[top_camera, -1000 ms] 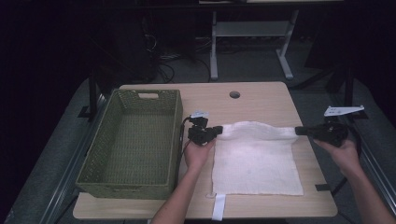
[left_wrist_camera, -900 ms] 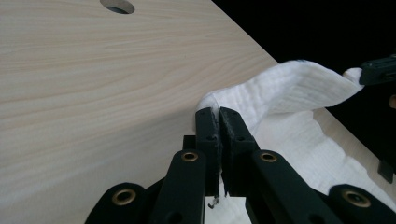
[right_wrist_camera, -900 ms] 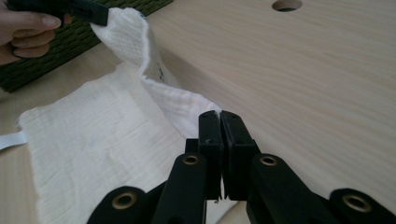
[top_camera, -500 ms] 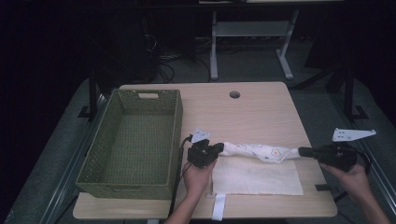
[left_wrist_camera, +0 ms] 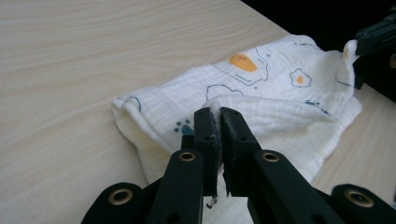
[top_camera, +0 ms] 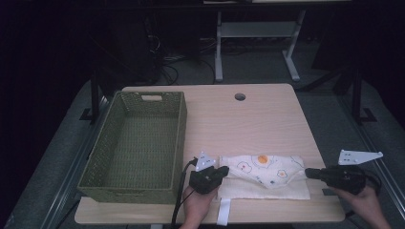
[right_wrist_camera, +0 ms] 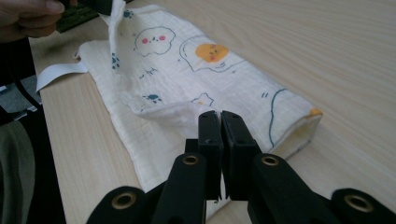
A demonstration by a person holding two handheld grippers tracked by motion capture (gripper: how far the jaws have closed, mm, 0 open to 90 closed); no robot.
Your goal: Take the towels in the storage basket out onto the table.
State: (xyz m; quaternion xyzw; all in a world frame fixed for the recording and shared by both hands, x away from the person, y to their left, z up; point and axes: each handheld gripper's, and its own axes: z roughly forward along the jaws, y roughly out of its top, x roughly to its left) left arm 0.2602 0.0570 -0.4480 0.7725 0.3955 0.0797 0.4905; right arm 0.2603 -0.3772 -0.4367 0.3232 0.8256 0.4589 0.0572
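Folding a cloth (top_camera: pixel 262 175) in half toward the near edge of the table (top_camera: pixel 258 119), beside a green basket (top_camera: pixel 138 143). Left gripper (top_camera: pixel 222 171) clamped on the left corner of the top layer, jaws nearly together with thin fabric pinched between them, as seen in the left gripper view (left_wrist_camera: pixel 215 119). Right gripper (top_camera: pixel 309 172) clamped the same way on the right corner (right_wrist_camera: pixel 215 119). Cloth lying at the near right part of the table, far half doubled over, printed side up, top edge not yet down on the bottom edge.

To finish well: keep both grips tight, hold the edge taut between the corners, lower both at the same pace, line corners up with the bottom layer, then release.
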